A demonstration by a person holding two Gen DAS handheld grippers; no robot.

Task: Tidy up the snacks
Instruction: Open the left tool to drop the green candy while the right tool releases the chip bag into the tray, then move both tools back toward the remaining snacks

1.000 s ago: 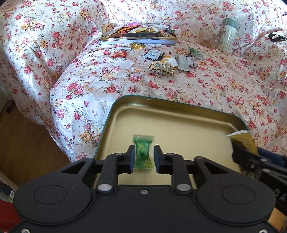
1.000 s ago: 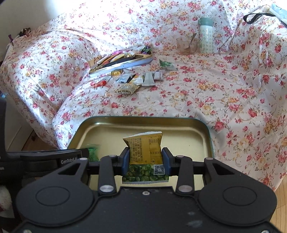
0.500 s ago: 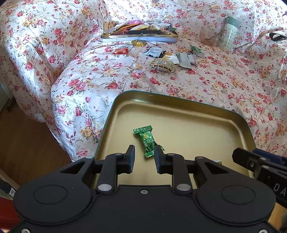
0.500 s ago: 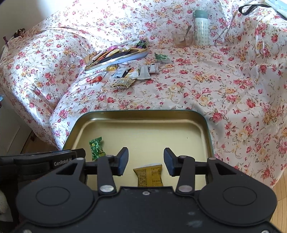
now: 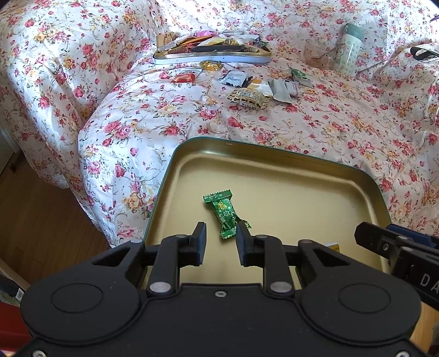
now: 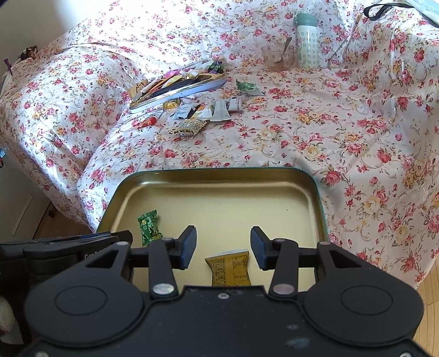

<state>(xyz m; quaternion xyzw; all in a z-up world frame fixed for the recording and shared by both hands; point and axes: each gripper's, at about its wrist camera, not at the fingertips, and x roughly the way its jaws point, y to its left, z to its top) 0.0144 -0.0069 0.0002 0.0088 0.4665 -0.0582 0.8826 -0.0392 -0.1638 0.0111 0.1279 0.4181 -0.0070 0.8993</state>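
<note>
A gold-lined tin tray (image 5: 274,164) (image 6: 219,175) rests on the near edge of the flowered bed. A green candy (image 5: 223,214) (image 6: 148,226) lies loose on its floor, just beyond my left gripper (image 5: 221,240), which is open and empty. A yellow snack packet (image 6: 230,267) lies flat in the tray under my right gripper (image 6: 222,245), whose open jaws stand apart from it. Only a corner of that yellow packet (image 5: 332,246) shows in the left wrist view. Further back, loose snacks (image 5: 251,94) (image 6: 192,125) lie scattered beside a white tin (image 5: 211,57) (image 6: 178,92) full of snacks.
A mint bottle (image 6: 307,38) (image 5: 349,46) and a glass cup (image 6: 278,56) with a spoon stand at the back right of the bed. A black strap (image 6: 384,8) lies far right. Wooden floor (image 5: 33,219) runs along the left of the bed.
Both grippers let go: the green candy dropped from the left jaws and the yellow packet from the right, and both now lie on the tray floor.
</note>
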